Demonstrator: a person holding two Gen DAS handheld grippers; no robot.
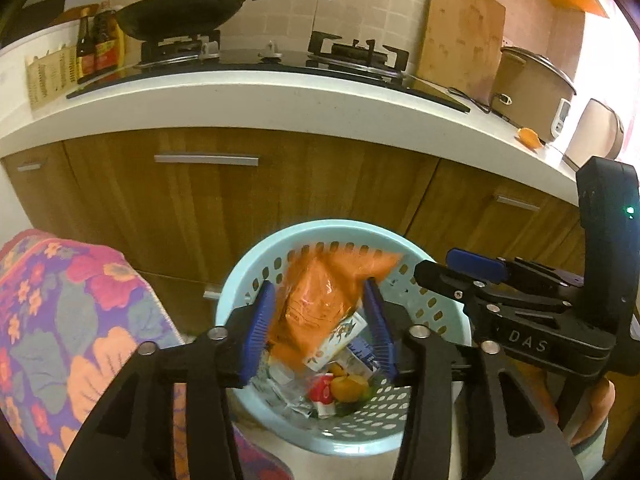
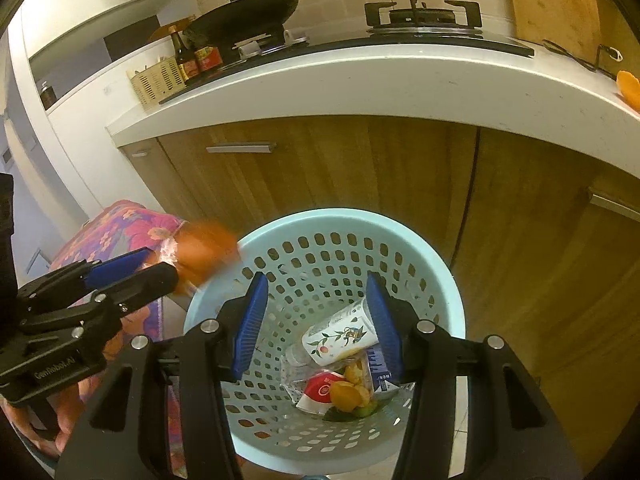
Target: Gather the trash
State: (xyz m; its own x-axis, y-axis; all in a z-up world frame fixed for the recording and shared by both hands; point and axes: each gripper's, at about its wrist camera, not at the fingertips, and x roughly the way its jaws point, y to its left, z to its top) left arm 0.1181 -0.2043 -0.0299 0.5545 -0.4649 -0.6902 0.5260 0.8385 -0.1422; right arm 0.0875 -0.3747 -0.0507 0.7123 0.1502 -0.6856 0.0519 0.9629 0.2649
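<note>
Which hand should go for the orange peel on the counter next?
Right, probably. The right gripper is empty and the orange peel lies on its side; the left gripper has the orange bag between its jaws.

Both grippers tilt downward side by side, left gripper (image 1: pixel 320 324) and right gripper (image 2: pixel 316 320) fingers parted, gripping nothing.

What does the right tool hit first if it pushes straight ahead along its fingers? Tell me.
Probably the white flower-printed paper cup lying on the trash inside the pale blue perforated plastic basket. The right tool points down into it; depth is uncertain.
</note>
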